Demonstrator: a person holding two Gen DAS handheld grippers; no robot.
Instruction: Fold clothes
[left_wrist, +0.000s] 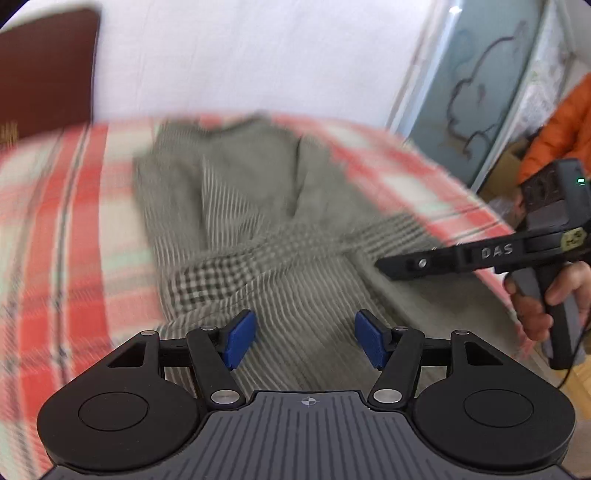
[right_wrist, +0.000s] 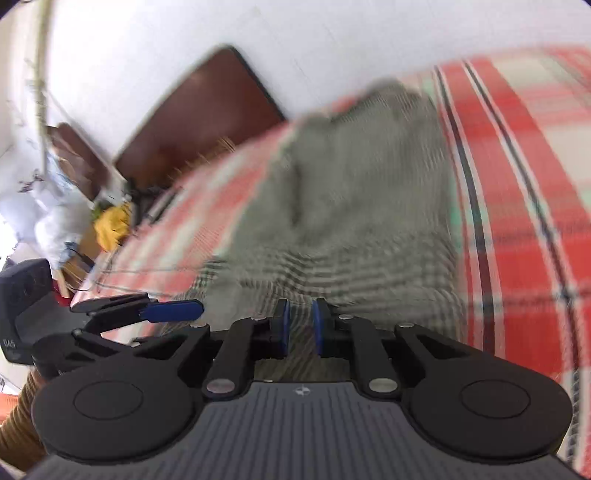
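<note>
Two handheld grippers are hovering over a grey checked garment that is lying spread on a red plaid bedcover. The left gripper is holding its blue pads wide apart above the near hem, nothing between them. The right gripper is keeping its jaws nearly together; whether they are pinching the cloth beneath is unclear. A hand in an orange sleeve is gripping its handle. Both views are blurred.

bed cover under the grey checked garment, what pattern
Red, cream and pale green plaid bed cover with dark lines, clearest in the right wrist view.
</note>
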